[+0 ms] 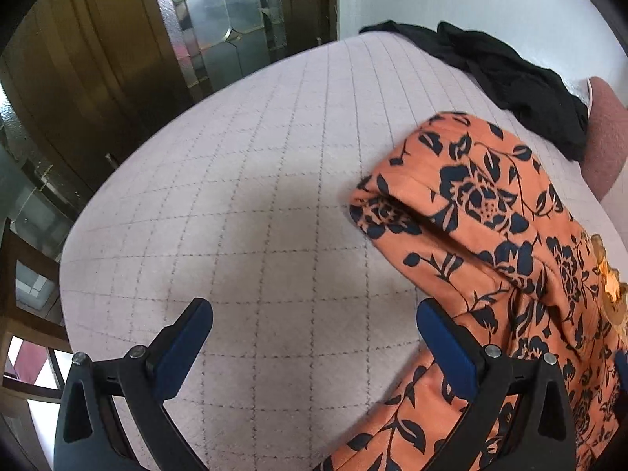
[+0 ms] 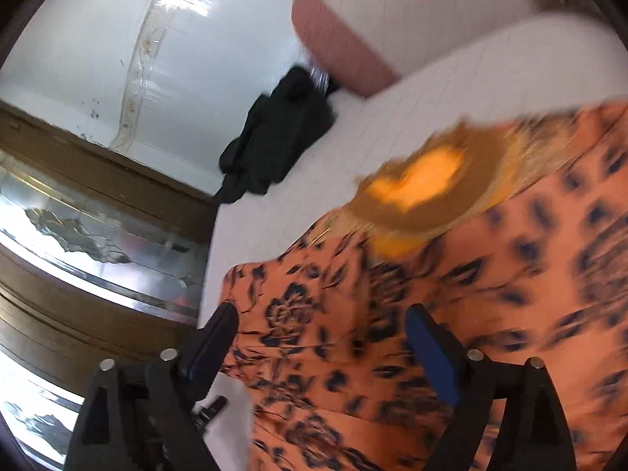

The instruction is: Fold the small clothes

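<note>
bed [image 1: 243, 180]: quilted pale cover with a stitched grid, filling most of the left wrist view – nothing on it from 9 to 12 o'clock
orange garment [image 1: 506, 259]: floral print in dark blue, lying on the bed from 1 down to 5 o'clock in the left wrist view, one edge folded over on itself; in the right wrist view it fills the lower right, blurred
black garment [image 1: 514, 78]: crumpled at the far edge of the bed, 1 o'clock, well apart from the orange one
pink cushion [image 2: 337, 39]: at 12 o'clock in the right wrist view, just beside the black garment
left tongs [image 1: 314, 337]: jaws wide apart over bare quilt – right finger at the edge of the orange garment, nothing gripped
right tongs [image 2: 322, 337]: jaws spread wide above the orange garment, no pinch on it
</note>
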